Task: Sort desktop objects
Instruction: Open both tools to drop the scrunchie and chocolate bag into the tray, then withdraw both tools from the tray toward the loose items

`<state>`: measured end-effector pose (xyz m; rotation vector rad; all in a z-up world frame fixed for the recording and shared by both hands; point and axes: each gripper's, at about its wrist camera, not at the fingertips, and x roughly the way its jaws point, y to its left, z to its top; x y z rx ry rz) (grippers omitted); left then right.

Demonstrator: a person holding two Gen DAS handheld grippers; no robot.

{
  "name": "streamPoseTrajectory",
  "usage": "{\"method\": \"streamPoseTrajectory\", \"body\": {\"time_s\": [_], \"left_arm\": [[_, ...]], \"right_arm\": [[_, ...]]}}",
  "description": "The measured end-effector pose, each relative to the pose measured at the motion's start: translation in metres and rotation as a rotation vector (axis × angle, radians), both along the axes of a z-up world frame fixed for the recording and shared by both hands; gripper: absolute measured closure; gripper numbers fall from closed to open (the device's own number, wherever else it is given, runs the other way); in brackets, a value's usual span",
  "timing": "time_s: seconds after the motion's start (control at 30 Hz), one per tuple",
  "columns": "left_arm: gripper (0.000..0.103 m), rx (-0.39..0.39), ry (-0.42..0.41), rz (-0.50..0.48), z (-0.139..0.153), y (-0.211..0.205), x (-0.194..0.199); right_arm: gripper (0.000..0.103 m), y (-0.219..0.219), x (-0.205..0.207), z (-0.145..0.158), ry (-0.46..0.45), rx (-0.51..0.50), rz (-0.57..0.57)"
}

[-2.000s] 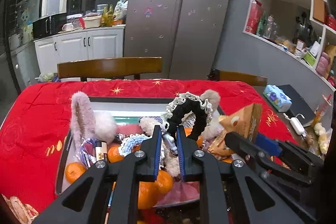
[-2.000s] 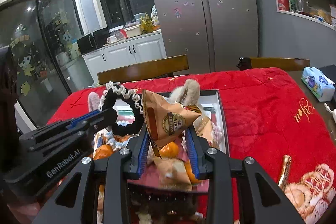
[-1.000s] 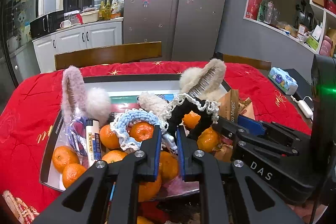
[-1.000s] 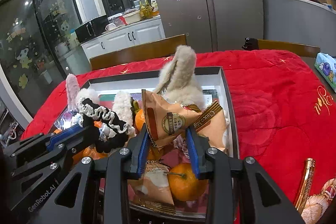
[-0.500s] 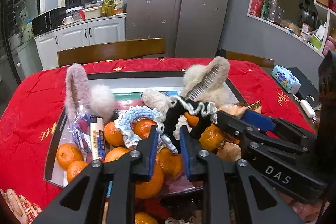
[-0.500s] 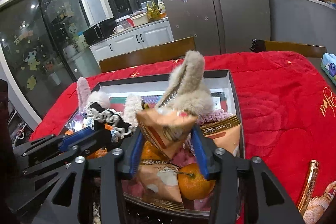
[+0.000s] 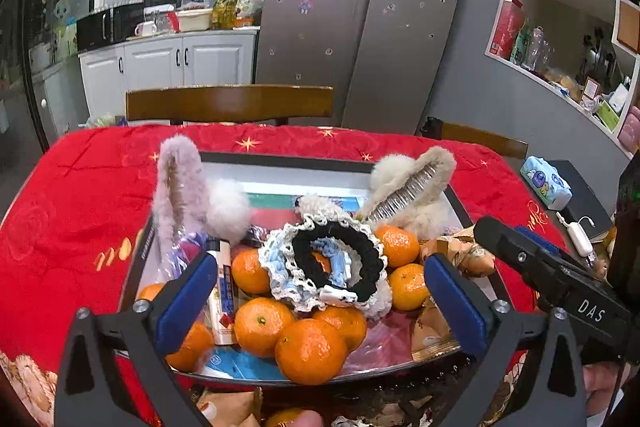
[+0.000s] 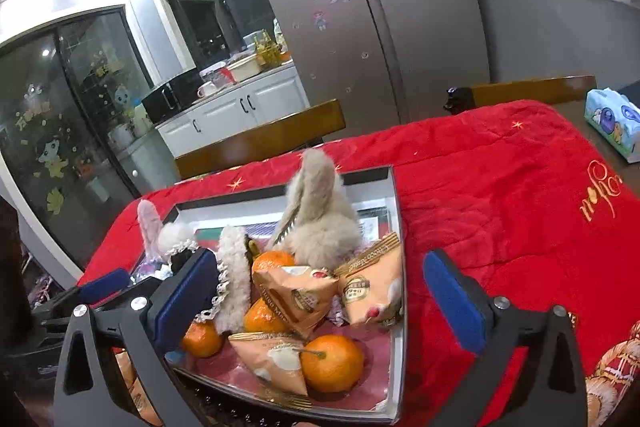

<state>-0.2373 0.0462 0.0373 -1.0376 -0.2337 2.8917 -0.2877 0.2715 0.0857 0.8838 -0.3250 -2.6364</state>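
The left gripper (image 7: 320, 291) is opening, blue pads spread wide above the black lace-edged scrunchie (image 7: 340, 263), which lies loose on the oranges (image 7: 308, 351) in the shallow black-rimmed tray (image 7: 280, 159). The right gripper (image 8: 316, 291) is opening too, clear of the orange triangular snack packet (image 8: 298, 293) resting near the tray's right side.

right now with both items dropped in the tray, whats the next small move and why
Probably lift both clear. The left hand-held gripper is opening with the black scrunchie lying loose on the oranges; the right hand-held gripper is opening over the snack packet.
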Motion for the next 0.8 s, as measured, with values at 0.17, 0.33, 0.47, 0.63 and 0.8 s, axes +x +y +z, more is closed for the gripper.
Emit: {"method": "streamPoseTrajectory", "body": {"time_s": [0.17, 0.33, 0.47, 0.63, 0.8], "left_arm": [[0.0, -0.01, -0.004, 0.002, 0.0, -0.001, -0.001], [0.0, -0.015, 0.0, -0.015, 0.002, -0.001, -0.001], [0.0, -0.011, 0.014, -0.018, 0.007, -0.001, 0.002], [0.0, -0.016, 0.044, -0.028, 0.022, -0.001, 0.011], [0.0, -0.027, 0.129, -0.023, 0.053, -0.003, 0.029]], "right_arm": [[0.0, -0.003, -0.001, 0.0, -0.014, 0.01, 0.009], [0.0, -0.005, -0.001, -0.001, -0.017, 0.025, 0.01], [0.0, -0.006, 0.001, 0.002, -0.009, 0.029, 0.006], [0.0, -0.006, 0.008, 0.012, 0.012, 0.029, 0.007], [0.0, -0.007, 0.019, 0.03, 0.043, 0.016, 0.011]]}}
